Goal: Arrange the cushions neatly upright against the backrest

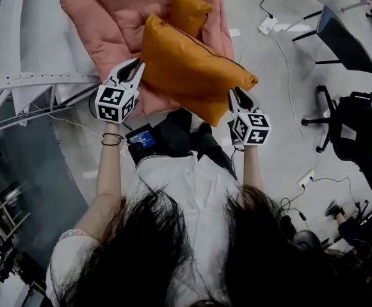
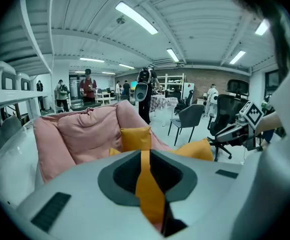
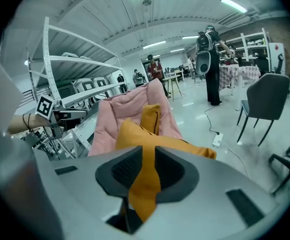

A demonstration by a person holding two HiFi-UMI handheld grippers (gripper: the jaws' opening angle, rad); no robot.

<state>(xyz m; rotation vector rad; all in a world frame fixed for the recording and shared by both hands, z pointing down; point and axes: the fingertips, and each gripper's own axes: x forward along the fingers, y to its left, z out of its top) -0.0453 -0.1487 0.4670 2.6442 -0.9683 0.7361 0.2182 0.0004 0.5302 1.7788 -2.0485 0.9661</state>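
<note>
- Presently, item one: my left tongs (image 1: 133, 68) are biting shut on a pinch of fabric at one near corner of the large orange cushion (image 1: 192, 69). A strip of orange cloth is running between the closed jaws.
- Item two: my right tongs (image 1: 239, 96) are clamping likewise on the cushion's other near corner, jaws together on a fold of the cover.
- The cushion is hanging slung between the two tongs. It is stretching away from both tips toward the pink lounger (image 1: 109, 18).
- Beyond both tongs, past the held cushion, a small orange cushion (image 1: 187, 10) is standing on edge against the backrest (image 2: 85, 129).
- Handling, as I am judging it: the held cushion is looking soft, plump and light, sagging rather than holding its shape. The cover is looking smooth, so a thin pinch may be slipping under a sharp tug.
- Where to take hold: I am favouring the corners and the seam edge, where the cloth is gathering thick enough for the jaws. The bulging middle is looking too fat to span.
- Risk: I am expecting it to flop forward unless its base is sitting firmly and its back is leaning on the backrest.
</note>
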